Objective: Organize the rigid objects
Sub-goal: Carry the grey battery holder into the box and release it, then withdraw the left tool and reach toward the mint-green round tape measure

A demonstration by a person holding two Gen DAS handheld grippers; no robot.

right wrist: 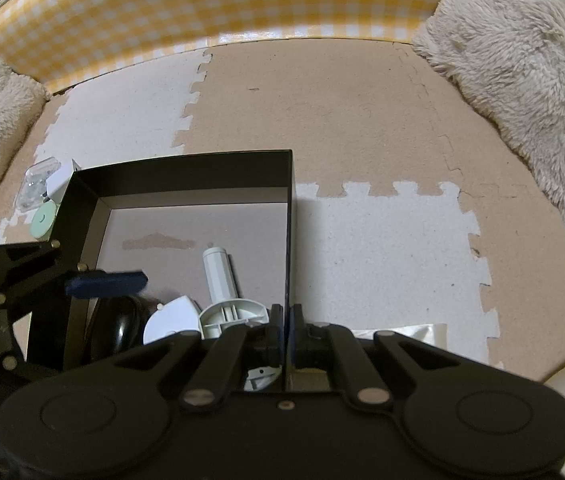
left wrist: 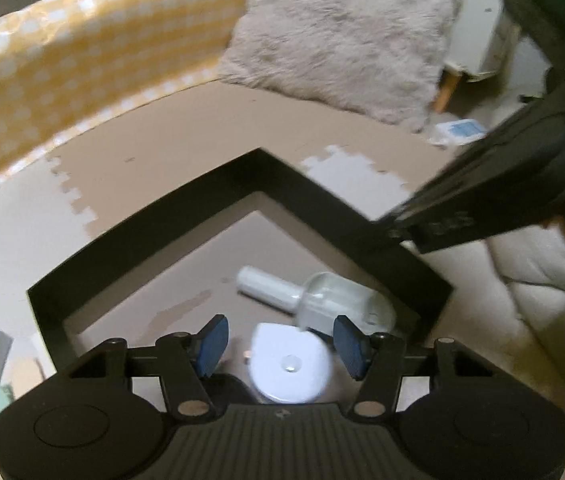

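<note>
Left hand-held gripper (left wrist: pixel 278 344) hangs open over a white rounded plastic piece (left wrist: pixel 288 366) inside the shallow black cardboard box (right wrist: pixel 186 168) on the foam floor mat (right wrist: pixel 322 120), pads not touching it. Right hand-held gripper (right wrist: pixel 286 316) is clamped on the box's right wall. White cylindrical roller (right wrist: pixel 220 272) lies inside.

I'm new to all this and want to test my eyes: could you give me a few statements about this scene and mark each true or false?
1. The right tool pinches the black box's wall. True.
2. The box is empty. False: a white disc and a pale spool lie inside.
3. The left tool is clamped on the white disc. False: its pads stand apart from it.
4. A green disc lies outside the box. True.
</note>
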